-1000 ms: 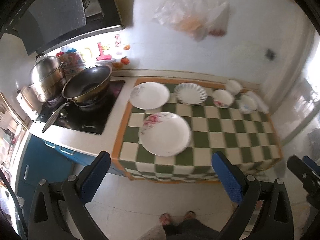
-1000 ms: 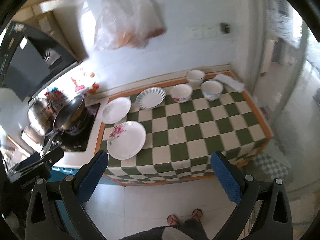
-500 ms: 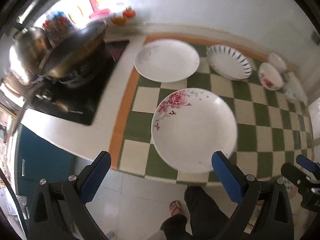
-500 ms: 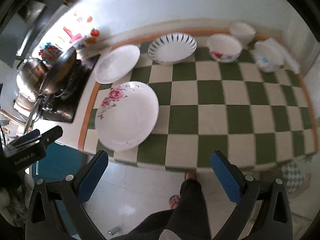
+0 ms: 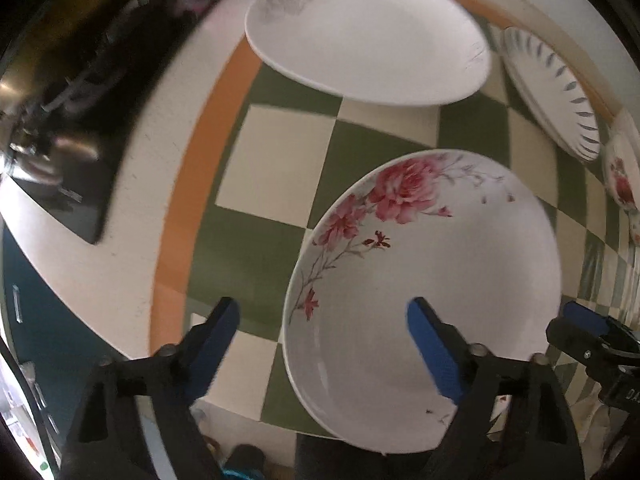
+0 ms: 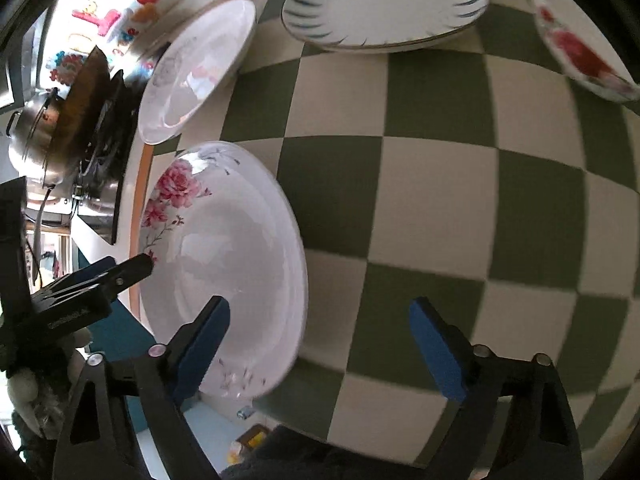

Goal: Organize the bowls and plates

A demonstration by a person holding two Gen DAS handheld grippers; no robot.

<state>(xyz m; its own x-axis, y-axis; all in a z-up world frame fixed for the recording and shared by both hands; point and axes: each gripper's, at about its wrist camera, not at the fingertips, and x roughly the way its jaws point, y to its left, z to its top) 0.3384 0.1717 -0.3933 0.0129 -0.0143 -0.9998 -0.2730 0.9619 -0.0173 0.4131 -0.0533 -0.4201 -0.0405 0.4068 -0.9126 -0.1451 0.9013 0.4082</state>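
Note:
A white plate with pink flowers (image 5: 440, 264) lies at the near left of the green checked counter (image 5: 276, 156); it also shows in the right wrist view (image 6: 232, 256). My left gripper (image 5: 324, 340) is open, its jaws straddling the plate's left rim. My right gripper (image 6: 320, 340) is open, its jaws straddling the plate's right rim. Behind lie a plain white plate (image 5: 360, 36) and a blue-striped plate (image 6: 384, 4). A red-flowered bowl (image 6: 580, 56) stands at the far right.
A black hob (image 5: 60, 152) with a wok (image 6: 80, 92) and a steel pot (image 6: 28, 136) sits left of the counter. The counter's front edge is just under both grippers, with the floor and the person's legs below.
Both grippers have come down and forward from high above the floor to the flowered plate, one at each side of it. The plates have not moved.

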